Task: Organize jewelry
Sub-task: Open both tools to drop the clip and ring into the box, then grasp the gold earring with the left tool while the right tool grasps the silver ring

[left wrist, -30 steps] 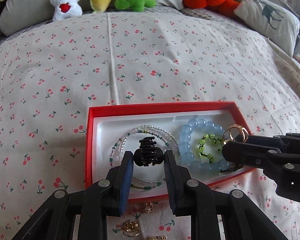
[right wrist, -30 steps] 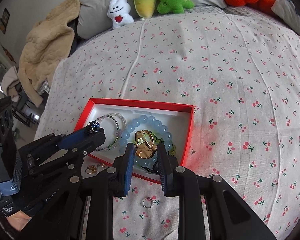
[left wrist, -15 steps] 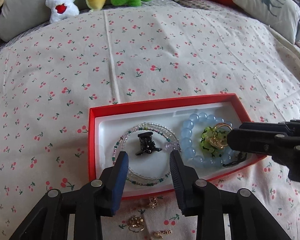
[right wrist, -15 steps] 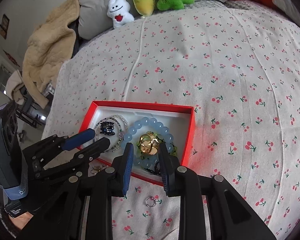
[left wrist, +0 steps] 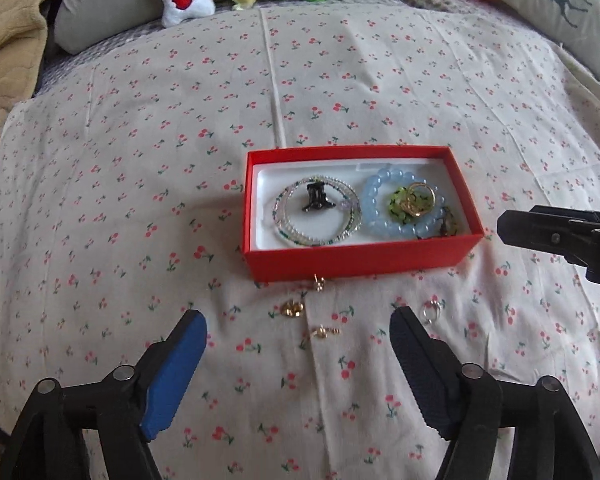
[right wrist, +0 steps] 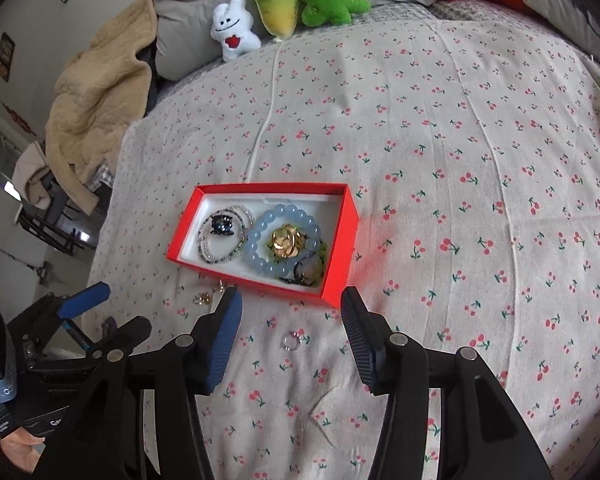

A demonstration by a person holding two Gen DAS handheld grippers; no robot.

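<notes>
Nearest the left wrist camera, the left gripper (left wrist: 298,334) points steeply down at the cherry-print bedspread (left wrist: 380,80) with its jaws opening wide and nothing between them. Just beyond its fingertips lie small gold earrings (left wrist: 293,309) loose on the cloth, and a silver ring (left wrist: 431,314) sits by the right finger. The right gripper (right wrist: 290,308) is likewise tilted downward, its jaws opening and empty, and the same silver ring (right wrist: 292,340) lies between its fingers in that view. Farther on, clear of both tools, rests the red box (left wrist: 360,254), which holds a clear beaded bracelet (left wrist: 316,216) on its left with a black hair claw (left wrist: 316,198) inside the loop, and a pale blue bead bracelet (left wrist: 384,216) on its right with a gold ring (left wrist: 418,200) on a green piece. Only the right wrist view shows a bit of a hand (right wrist: 18,450) at the near left and a tan blanket (right wrist: 96,92) off the bed's left edge. Farthest, plush toys (right wrist: 292,4) line the pillows.
</notes>
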